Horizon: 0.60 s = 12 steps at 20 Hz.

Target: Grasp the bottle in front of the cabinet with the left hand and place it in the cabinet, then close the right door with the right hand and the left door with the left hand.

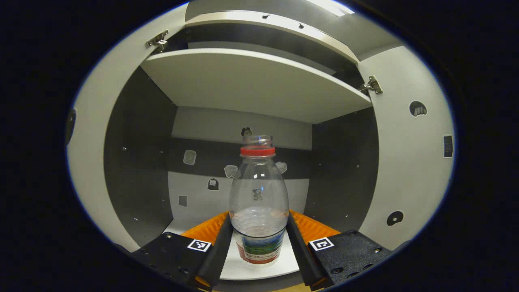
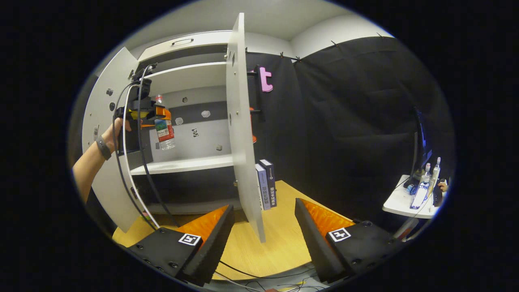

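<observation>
**Bottle held at the open cabinet, both doors still open**

Left gripper (image 1: 259, 243): both fingers press on the lower body of the bottle (image 1: 258, 202), one on each side. Bottle upright, clear, red neck ring, no cap visible, label band near its base. Seen from the left gripper view, it sits in front of the lower compartment of the cabinet (image 1: 251, 81), with a shelf above it. The compartment's white floor (image 1: 259, 269) shows beneath the bottle's base; contact cannot be told from here.

In the right gripper view the bottle (image 2: 164, 132) hangs in the far gripper (image 2: 156, 112), clear of the shelf board (image 2: 186, 164) below, near that board's left end. A hand (image 2: 117, 125) with a wrist band holds that gripper; cables trail down from it.

Right gripper (image 2: 263, 231): fingers spread wide, holding nothing, low over the wooden table (image 2: 284, 239). The right door (image 2: 243, 134) stands open, edge-on, its lower corner between the fingers but farther off. The left door (image 2: 101, 162) is also open. Two books (image 2: 267, 184) stand on the table just behind the right door. A small side table (image 2: 399, 202) sits at the far right.
</observation>
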### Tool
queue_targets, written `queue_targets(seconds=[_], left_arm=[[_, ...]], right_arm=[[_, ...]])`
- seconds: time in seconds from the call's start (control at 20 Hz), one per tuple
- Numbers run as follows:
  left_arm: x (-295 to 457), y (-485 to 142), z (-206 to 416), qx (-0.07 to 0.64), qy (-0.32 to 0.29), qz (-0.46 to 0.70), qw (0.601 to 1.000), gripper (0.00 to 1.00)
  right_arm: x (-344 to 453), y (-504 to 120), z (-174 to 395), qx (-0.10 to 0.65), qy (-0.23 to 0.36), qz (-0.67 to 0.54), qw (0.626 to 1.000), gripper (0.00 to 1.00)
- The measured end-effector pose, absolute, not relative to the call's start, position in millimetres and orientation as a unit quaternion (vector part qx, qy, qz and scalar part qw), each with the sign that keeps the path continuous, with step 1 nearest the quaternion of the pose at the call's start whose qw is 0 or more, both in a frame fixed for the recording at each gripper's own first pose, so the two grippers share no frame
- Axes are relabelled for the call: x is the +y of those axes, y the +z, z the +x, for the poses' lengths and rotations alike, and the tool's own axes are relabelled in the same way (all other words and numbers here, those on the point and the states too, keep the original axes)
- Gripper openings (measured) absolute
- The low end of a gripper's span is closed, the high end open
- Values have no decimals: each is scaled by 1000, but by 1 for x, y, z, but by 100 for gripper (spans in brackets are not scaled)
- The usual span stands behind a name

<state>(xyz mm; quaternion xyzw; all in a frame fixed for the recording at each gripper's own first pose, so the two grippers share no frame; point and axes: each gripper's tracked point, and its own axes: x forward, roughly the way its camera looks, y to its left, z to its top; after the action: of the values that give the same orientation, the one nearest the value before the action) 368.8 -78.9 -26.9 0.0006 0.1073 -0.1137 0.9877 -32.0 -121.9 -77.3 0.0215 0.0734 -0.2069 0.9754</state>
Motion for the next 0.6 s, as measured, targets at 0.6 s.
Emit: queue_targets(seconds=[0.6], left_arm=[[-93, -113, 419, 167, -116, 17, 979, 75]], right_arm=[[-147, -88, -50, 83, -284, 30, 955, 98]])
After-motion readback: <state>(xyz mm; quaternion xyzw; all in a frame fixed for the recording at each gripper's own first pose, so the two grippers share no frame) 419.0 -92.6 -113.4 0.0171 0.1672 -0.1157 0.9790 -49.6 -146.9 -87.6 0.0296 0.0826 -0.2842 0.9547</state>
